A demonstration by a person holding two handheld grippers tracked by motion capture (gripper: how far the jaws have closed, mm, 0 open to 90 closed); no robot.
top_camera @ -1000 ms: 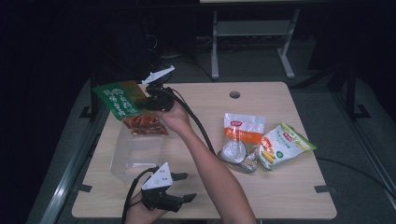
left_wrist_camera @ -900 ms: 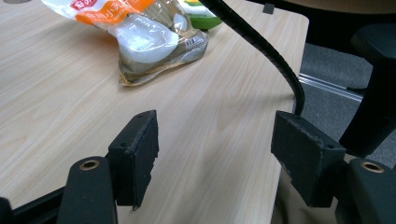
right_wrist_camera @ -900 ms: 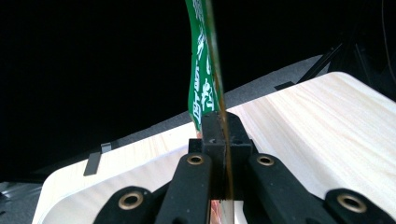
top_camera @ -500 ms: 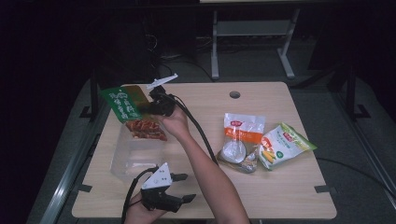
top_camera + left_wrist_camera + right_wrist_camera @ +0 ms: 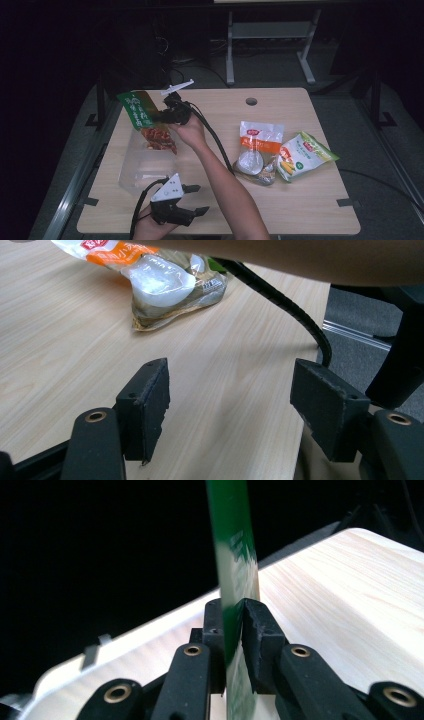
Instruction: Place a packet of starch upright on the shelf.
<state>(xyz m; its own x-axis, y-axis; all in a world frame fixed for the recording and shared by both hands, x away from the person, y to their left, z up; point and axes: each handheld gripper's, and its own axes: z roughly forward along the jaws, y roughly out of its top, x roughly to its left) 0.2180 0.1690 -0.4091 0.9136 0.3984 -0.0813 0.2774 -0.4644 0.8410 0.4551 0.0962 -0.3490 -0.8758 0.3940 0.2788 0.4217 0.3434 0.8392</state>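
High view: green snack bag (image 5: pixel 145 125) slanting, green end up-left.

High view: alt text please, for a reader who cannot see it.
The right gripper holds a green snack bag above a clear plastic bin at the wooden table's left side. The left gripper rests open near the front edge, and three more snack packets lie to the right.

Setting: a lab or test room, dimly lit. Light wooden work table (image 5: pixel 310 210) with a cable hole (image 5: pixel 251 101) at 12 o'clock. Dark floor around it, loose cables (image 5: pixel 380 182) at 3 o'clock, a white metal frame (image 5: pixel 270 30) behind at 12 o'clock.
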